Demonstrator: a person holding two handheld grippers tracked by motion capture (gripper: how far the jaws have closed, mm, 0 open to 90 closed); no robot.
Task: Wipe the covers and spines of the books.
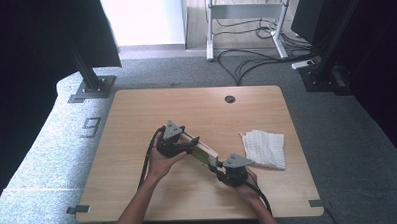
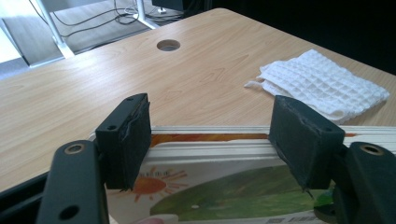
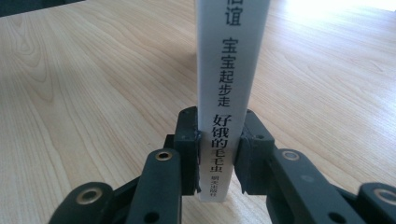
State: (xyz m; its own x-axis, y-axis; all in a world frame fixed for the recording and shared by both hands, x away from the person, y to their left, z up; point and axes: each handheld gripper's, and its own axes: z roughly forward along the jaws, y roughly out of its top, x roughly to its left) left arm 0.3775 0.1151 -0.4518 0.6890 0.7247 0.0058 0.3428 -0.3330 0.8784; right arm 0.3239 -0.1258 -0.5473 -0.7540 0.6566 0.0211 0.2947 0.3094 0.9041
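so i've got this book (image 1: 204, 153) between my two claws, sitting a bit below the middle of the high view, running diagonally from upper left to lower right over the desk (image 1: 136, 114). my right claw (image 3: 219, 154) is clamped on the white spine, one black pad on each side, and in the right gripper view the spine rises straight up the middle of the frame with black chinese characters down it. so that one's closed onto the book, no doubt there.

my left claw (image 2: 210, 140) is at the other end, in the left gripper view the cover with a sun and a green shape fills the bottom middle, and the page edges run across the frame just above it. the two pads stand apart over the cover, one at the left, one at the right, and i can't tell if they're actually pressing on anything, so no call on that grip.

there's a white waffle cloth (image 1: 264, 148) folded up right of center in the high view, just beside the right claw's end of the book. a round cable hole (image 1: 229, 99) sits near the desk's far edge, top middle.
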